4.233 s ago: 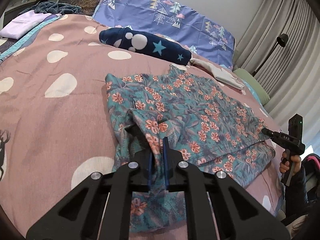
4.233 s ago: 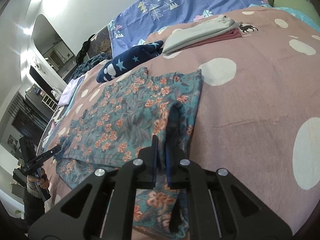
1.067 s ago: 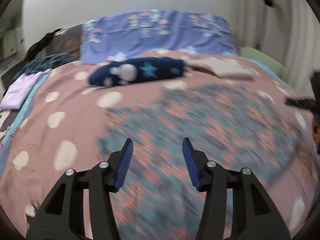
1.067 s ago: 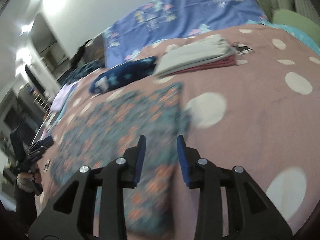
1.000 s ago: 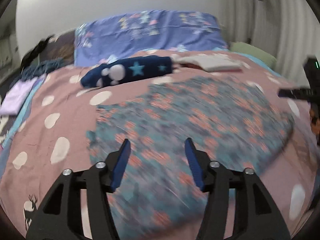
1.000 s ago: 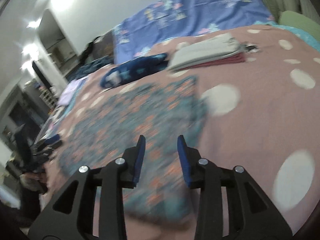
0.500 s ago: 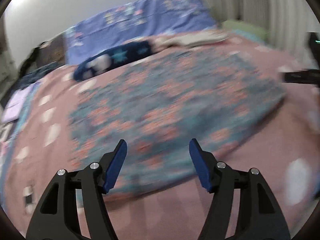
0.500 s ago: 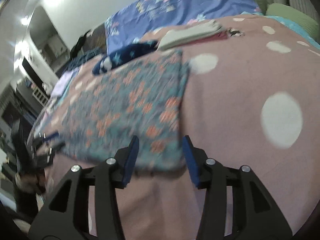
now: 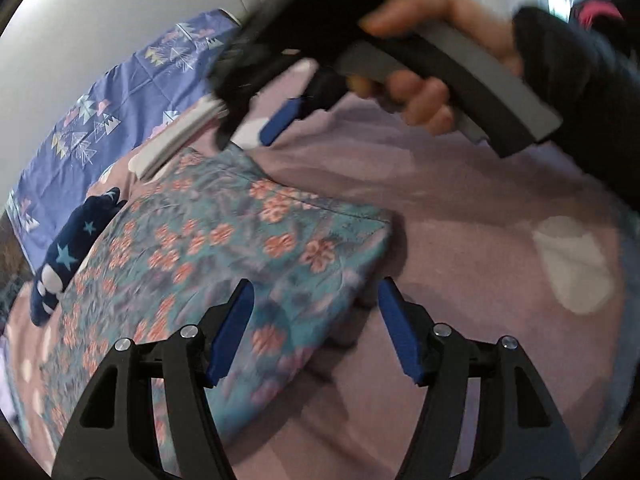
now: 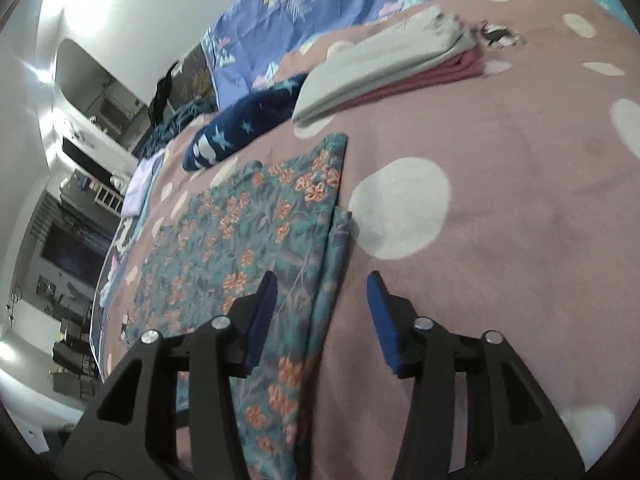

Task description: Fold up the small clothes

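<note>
Both tongs stand spread, empty: left tongs (image 9: 312, 312) straddle the floral garment's (image 9: 224, 256) near corner, right tongs (image 10: 320, 300), jaws just widening, straddle its doubled side edge. Bare pink dotted bedspread (image 10: 520, 220) lies rightward. Folded clothes (image 10: 384, 64) lie well beyond.

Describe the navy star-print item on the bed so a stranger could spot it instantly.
Start at the pink, white-spotted bedspread and follow the teal floral garment toward the blue pillow. Just beyond its far edge lies the navy bundle, left of the folded grey and red stack. It alone is dark blue with pale stars.
</note>
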A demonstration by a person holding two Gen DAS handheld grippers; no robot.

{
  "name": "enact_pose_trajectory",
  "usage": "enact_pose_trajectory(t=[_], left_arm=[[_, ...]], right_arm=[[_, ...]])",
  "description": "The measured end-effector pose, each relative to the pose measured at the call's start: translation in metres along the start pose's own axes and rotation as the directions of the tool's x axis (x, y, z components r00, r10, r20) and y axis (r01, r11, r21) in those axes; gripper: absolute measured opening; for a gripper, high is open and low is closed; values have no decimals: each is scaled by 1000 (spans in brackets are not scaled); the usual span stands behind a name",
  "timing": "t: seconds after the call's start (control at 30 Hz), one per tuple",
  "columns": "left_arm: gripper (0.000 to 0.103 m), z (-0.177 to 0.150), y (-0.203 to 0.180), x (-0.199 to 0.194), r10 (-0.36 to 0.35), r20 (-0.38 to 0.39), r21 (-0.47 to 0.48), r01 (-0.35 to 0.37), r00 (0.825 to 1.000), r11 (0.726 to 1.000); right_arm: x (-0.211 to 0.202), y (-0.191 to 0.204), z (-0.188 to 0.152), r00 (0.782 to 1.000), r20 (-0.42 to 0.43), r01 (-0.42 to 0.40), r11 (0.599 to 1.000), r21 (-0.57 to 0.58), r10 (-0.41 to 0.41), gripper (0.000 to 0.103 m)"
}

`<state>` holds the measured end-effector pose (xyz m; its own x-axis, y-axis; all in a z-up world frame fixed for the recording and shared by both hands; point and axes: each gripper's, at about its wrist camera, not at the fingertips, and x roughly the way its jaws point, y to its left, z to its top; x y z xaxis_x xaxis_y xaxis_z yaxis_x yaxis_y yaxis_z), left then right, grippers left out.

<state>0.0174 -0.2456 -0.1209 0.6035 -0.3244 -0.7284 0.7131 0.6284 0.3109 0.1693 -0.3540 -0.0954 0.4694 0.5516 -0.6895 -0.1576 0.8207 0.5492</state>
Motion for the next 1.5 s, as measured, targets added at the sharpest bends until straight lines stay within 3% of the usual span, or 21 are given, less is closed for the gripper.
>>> enact_pose_trajectory(t=[0.17,0.2,0.23,0.27,0.3,0.37,0.47,0.63,0.73,0.77,0.8,0.83,0.9,1.03,1.1,1.13,1.2,1.3,1.37,1.47,1.5], left_arm=[[66,16,-3,12,15,2,5,-15,1000,1000],[61,17,-3,13,12,4,1,-12,1000,1000],[52,18,-2,13,-1,9,-8,1,1000,1000],[25,19,-1,11,-21,16,-15,21,1000,1000],[7,20,0,8,-28,25,-25,29,999,999],[4,24,1,0,-40,51,-43,42,998,998],[4,28,9,-10,-86,85,-82,93,993,992],[4,20,7,10,-136,31,-99,139,990,985],[4,18,4,8,-153,37,-103,156,987,982],[5,17,4,6,-164,43,-107,167,986,980],[5,17,4,5,-172,45,-112,176,984,978],[5,16,5,5,-178,45,-118,183,983,976],[11,13,5,6,-201,44,-133,205,979,970],[21,10,11,-2,-269,73,-172,278,960,945],[27,3,15,-10,-300,90,-193,312,950,930],[29,-3,18,-17,-307,99,-205,321,947,925],[34,-16,28,-29,-293,108,-239,311,950,920],[41,-50,55,-49,-219,110,-347,244,970,905],[41,-80,79,-68,-148,104,-442,179,984,879],[43,-131,119,-101,-25,94,-590,77,995,804],[43,-153,136,-115,30,80,-648,29,996,761]], right_arm=[[28,-5,17,1000,-11,-25,1000,0,25,53],[31,-6,20,999,-3,-36,999,13,36,51],[34,-7,24,999,8,-43,999,21,43,33],[35,-6,25,999,15,-34,999,13,34,17],[35,-5,26,999,22,-30,1000,2,30,3],[28,0,27,996,55,-75,997,1,75,3],[9,14,34,990,127,-60,997,-55,66,2],[43,-3,32,996,51,71,996,-49,-69,3],[34,-12,25,995,95,38,999,-14,-36,3],[27,-9,24,991,117,65,998,-17,-62,3],[17,-3,23,982,151,122,992,-37,-115,11],[6,7,20,962,198,209,975,-75,-191,12],[-10,22,12,946,234,259,956,-135,-223,12],[-26,42,-19,992,124,-9,973,-229,38,12],[-19,49,-37,996,62,-48,960,-275,67,12],[-6,48,-51,1000,16,7,953,-302,-2,13],[13,40,-71,986,15,161,922,-353,-166,6],[3,42,-79,983,69,186,921,-343,-173,6],[-12,54,-79,963,134,264,912,-314,-233,14],[-32,86,-86,940,228,326,870,-369,-255,14],[-35,94,-88,939,239,326,862,-389,-248,16]])
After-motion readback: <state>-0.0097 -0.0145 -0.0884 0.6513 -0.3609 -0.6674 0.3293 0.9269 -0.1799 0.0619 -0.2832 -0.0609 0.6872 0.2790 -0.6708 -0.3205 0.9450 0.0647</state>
